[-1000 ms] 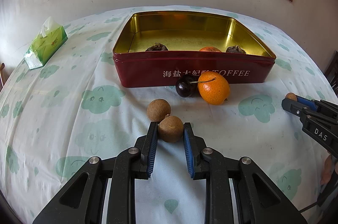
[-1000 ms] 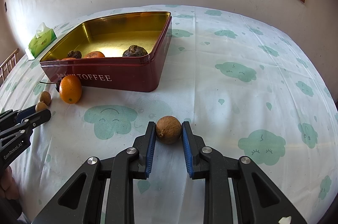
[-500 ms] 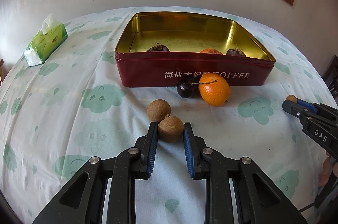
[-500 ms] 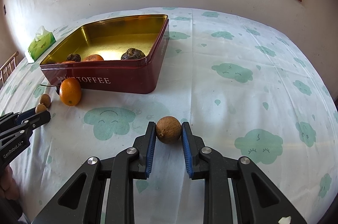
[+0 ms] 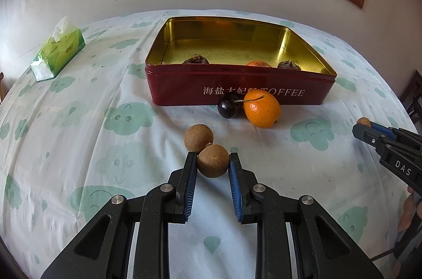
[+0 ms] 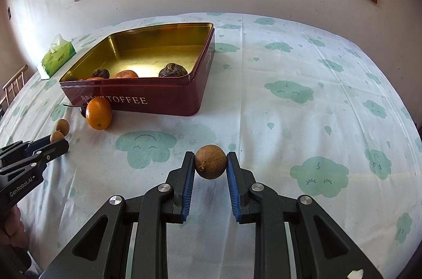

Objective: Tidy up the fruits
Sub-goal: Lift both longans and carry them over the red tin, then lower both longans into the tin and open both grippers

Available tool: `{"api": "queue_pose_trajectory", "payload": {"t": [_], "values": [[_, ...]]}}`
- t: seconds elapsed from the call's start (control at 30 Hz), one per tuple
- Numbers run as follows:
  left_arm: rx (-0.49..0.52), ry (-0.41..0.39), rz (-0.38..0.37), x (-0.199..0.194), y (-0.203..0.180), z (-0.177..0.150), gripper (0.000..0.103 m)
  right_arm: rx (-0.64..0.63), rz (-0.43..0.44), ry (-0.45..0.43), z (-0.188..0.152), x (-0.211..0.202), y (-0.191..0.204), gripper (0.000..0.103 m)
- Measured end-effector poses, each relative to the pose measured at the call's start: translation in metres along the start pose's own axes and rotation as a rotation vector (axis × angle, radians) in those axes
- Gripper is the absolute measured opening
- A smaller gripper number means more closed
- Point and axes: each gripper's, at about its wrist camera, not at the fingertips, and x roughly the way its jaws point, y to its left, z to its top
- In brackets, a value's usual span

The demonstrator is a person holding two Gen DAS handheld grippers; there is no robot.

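Left wrist view, read from left to right: a green tissue pack (image 5: 56,49) lies well clear on the table (image 5: 79,136), out of the working area. Next comes the red toffee tin (image 5: 237,92), its open top ready to receive fruit; a few pieces already lie inside. Just before its front wall sit a dark cherry (image 5: 229,109) and an orange kumquat (image 5: 261,109), touching each other, probably waiting their turn. Nearer, a loose longan (image 5: 198,138) touches the longan (image 5: 213,164) that the left hand-held gripper (image 5: 213,168) has pinched between its pads. Right wrist view: the right hand-held gripper (image 6: 210,168) likewise clamps its own longan (image 6: 210,165), apparently so both can go to the tin together.
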Motion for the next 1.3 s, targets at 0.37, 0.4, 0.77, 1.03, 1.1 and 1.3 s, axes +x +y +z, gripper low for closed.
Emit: {"api": "queue_pose_trajectory", "payload": {"t": [0.37, 0.4, 0.77, 1.03, 1.1, 1.3], "values": [[0.0, -0.019, 0.012, -0.009, 0.006, 0.008, 0.025, -0.032, 0.009, -0.012, 0.007, -0.007, 0.012, 0.022], [0.0, -0.023, 0.014, -0.01, 0.006, 0.01, 0.025, -0.035, 0.01, -0.014, 0.009, -0.008, 0.013, 0.022], [0.025, -0.073, 0.011, -0.017, 0.01, 0.036, 0.025, -0.074, 0.031, -0.039, 0.027, -0.011, 0.025, 0.022], [0.01, -0.109, 0.005, -0.015, 0.02, 0.067, 0.025, -0.081, 0.06, -0.068, 0.054, -0.01, 0.033, 0.022], [-0.001, -0.11, -0.005, -0.012, 0.023, 0.076, 0.025, -0.086, 0.065, -0.075, 0.062, -0.007, 0.037, 0.022], [0.015, -0.093, 0.004, 0.007, 0.024, 0.093, 0.025, -0.11, 0.069, -0.066, 0.083, 0.013, 0.049, 0.022]]}}
